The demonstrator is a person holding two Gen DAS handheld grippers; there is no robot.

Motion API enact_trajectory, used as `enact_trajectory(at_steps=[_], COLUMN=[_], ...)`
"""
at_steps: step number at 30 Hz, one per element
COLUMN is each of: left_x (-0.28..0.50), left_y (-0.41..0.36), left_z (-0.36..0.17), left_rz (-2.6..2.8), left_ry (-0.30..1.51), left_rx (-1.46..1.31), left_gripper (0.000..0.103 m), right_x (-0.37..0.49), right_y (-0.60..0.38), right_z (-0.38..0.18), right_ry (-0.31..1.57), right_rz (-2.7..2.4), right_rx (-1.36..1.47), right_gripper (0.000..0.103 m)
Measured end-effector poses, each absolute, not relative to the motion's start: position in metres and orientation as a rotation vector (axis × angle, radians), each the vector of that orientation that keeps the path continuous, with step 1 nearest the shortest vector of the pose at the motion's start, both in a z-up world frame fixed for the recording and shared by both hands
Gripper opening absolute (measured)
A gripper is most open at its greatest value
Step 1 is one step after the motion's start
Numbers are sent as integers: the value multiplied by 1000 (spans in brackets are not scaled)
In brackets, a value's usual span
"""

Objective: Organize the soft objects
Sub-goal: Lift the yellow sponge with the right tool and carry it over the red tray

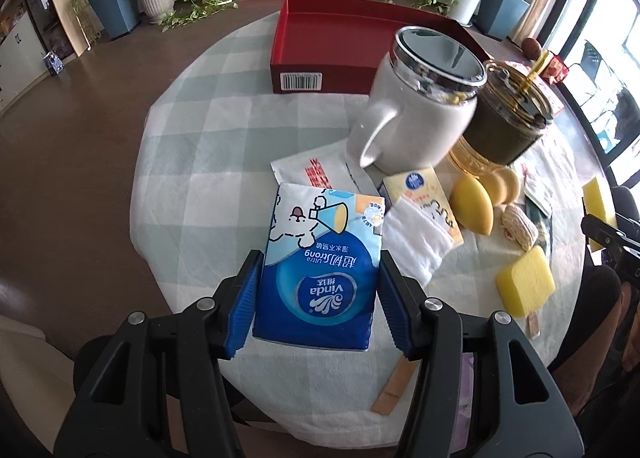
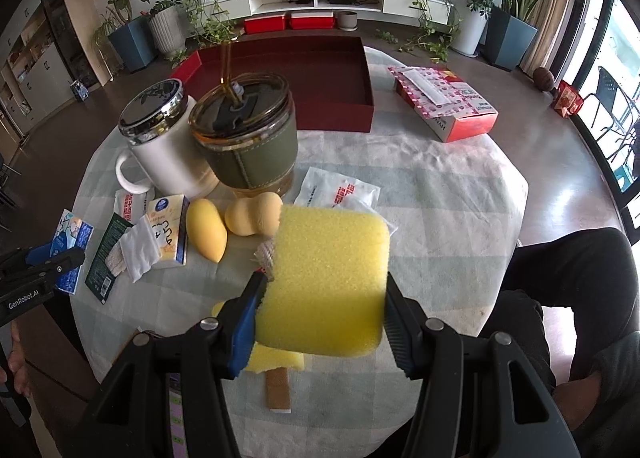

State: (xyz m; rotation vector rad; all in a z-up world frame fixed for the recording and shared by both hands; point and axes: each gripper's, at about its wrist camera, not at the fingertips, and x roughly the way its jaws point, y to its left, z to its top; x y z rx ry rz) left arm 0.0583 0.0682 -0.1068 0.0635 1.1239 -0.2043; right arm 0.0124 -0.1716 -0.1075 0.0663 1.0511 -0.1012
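Note:
My left gripper is shut on a blue Vinda tissue pack and holds it above the round table; it also shows at the left edge of the right wrist view. My right gripper is shut on a yellow sponge held above the table. A second yellow sponge lies on the cloth, partly hidden under the held one. A yellow mango-shaped sponge, a gourd-shaped puff, a small yellow tissue pack and a white folded cloth lie mid-table. An open red box stands at the back.
A white lidded mug and a green-sleeved tumbler with straw stand between the soft items and the red box. White sachets, a dark packet, plasters and a pink box lie on the checked cloth.

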Motion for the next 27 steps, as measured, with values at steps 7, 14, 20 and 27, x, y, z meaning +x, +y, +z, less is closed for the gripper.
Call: enact_trajectory(at_steps=[7,14,20,27], left_x=[83,111,134,162], left_y=[68,70,71,71], left_z=[-102,-99,-97,-96], left_rz=[-186,-164,-145,-117], left_ry=[1114,1104,1093,1082], left_rx=[78,82,97,115], left_gripper=[53,53,53,53], right_x=[32,55,75,102], right_y=[-182,-201,-213,-225], right_z=[-102,-99,-96,-97], right_ry=[1038,1031,1025,1027], right_rz=[-113,-144,-156,-155], right_rx=[66,66,52,41], right_gripper=[58,58,58,58])
